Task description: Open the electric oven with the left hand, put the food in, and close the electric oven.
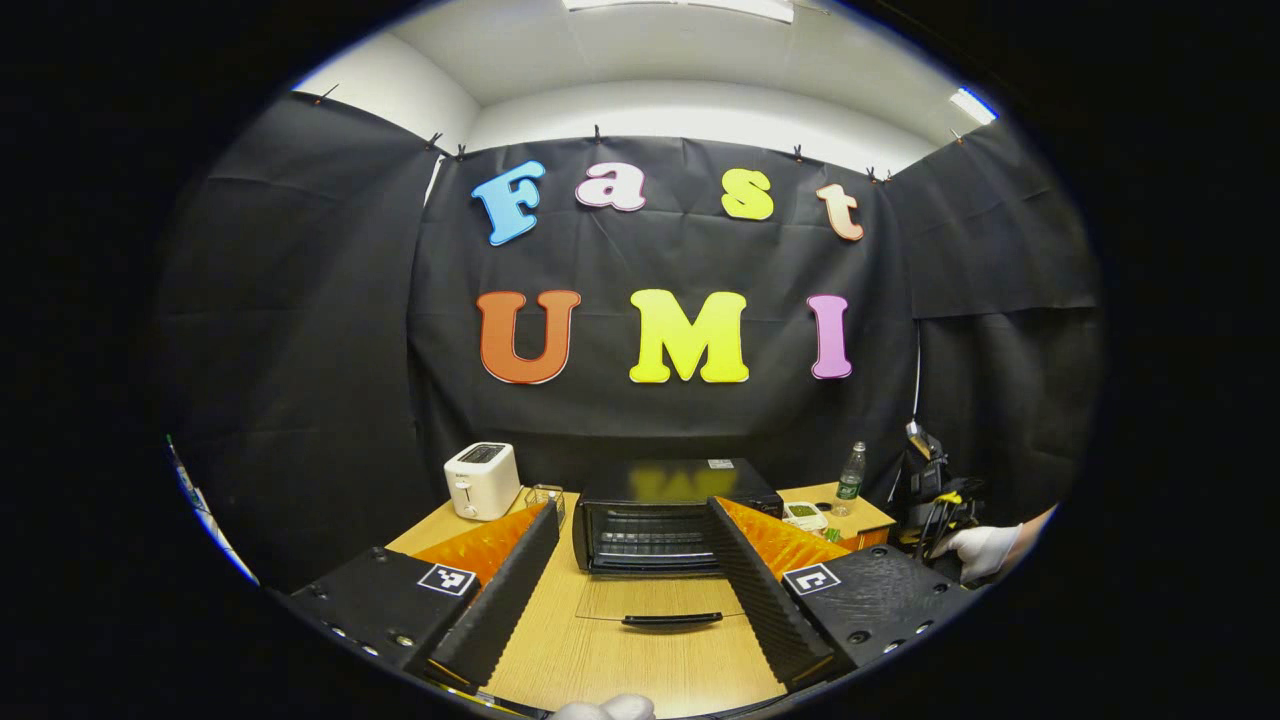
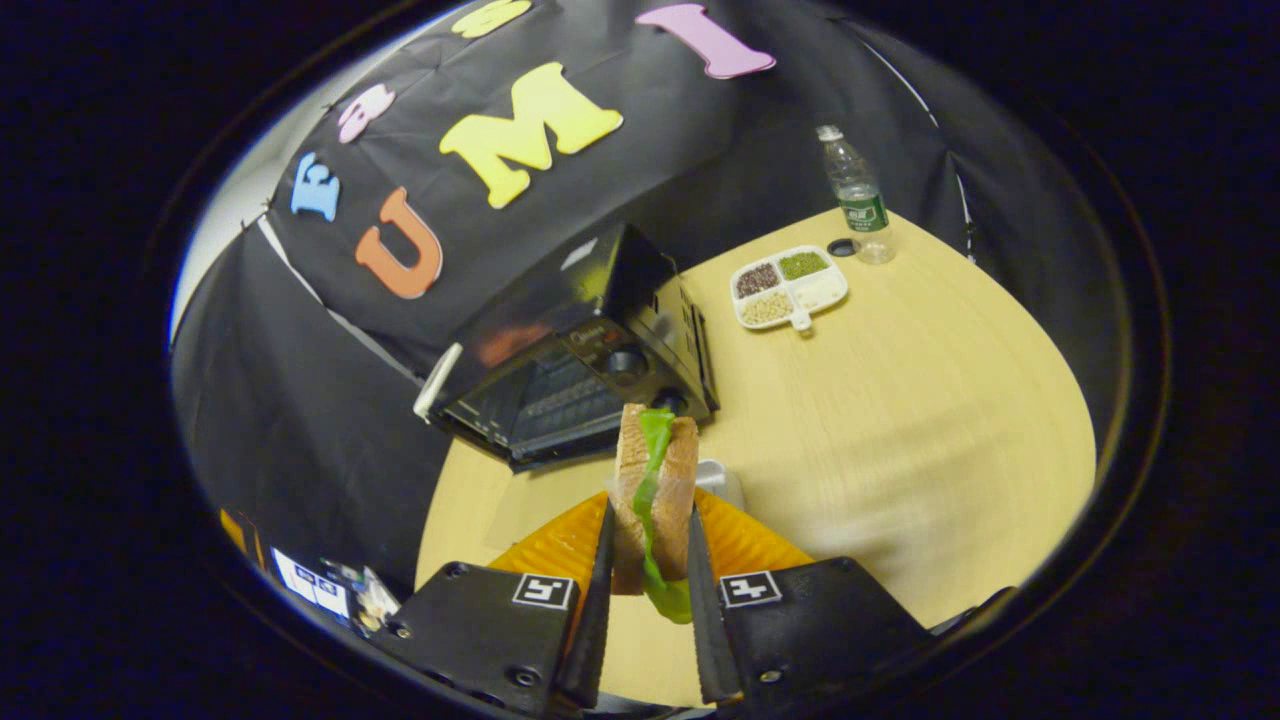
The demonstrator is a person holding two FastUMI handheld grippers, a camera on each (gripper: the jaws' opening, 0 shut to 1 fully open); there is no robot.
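The black electric oven [image 1: 660,490] stands at the middle of the wooden table, its glass door [image 1: 660,600] folded flat toward me with the handle [image 1: 672,619] nearest. My left gripper [image 1: 632,507] is open wide, a little back from the door, with nothing between its fingers. In the right gripper view my right gripper [image 2: 650,510] is shut on a sandwich [image 2: 655,470] of two bread slices with green lettuce, held upright above the table. It hangs in front of the oven [image 2: 570,310], whose rack shows inside.
A white toaster [image 1: 482,480] and a small glass container [image 1: 545,497] stand left of the oven. To its right are a divided dish of grains [image 2: 790,285], a water bottle [image 2: 856,195] and its cap [image 2: 842,247]. A gloved hand [image 1: 975,550] shows at the far right.
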